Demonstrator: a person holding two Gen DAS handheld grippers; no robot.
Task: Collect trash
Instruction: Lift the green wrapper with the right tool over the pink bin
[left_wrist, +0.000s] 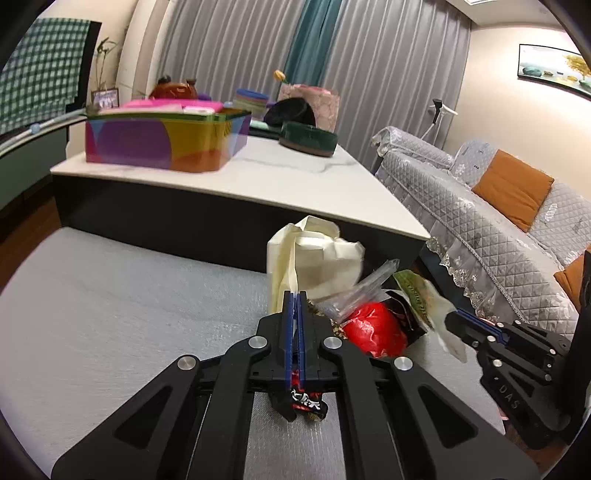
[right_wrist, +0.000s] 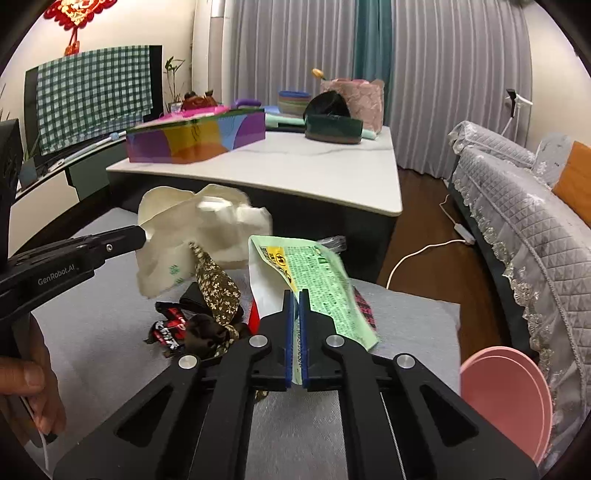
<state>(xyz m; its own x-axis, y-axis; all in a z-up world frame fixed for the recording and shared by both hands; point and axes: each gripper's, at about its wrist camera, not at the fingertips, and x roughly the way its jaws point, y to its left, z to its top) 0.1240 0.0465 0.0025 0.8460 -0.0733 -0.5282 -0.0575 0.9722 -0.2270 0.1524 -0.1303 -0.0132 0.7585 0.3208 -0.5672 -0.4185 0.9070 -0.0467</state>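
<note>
The trash sits in a small pile on the grey cushion top (right_wrist: 110, 325), just in front of both tongs. The right gripper (right_wrist: 294, 295) is squeezed shut on a green snack wrapper (right_wrist: 314, 273). The wrapper's long side runs up and away from the jaws, and its top leans left toward the white plastic bag (right_wrist: 207, 229).

The left gripper (left_wrist: 294, 295) is shut too. A black and red wrapper (left_wrist: 304, 400) is pinched between its blue pads and hangs out below them. In the left view, its tips sit right against the bag's near side.

Still on the cushion are a red crumpled piece (left_wrist: 373, 328), a clear wrapper (left_wrist: 362, 291) and a brown flowered cloth piece (right_wrist: 216, 288). They lie between the two tongs, close to both.

I think the bag is where the trash goes. The bag's mouth is not clear to see. The cushion has lots of bare room to the left. Its right edge drops to the floor near the sofa (right_wrist: 524, 236), and a pink round thing (right_wrist: 506, 398) stands there.
</note>
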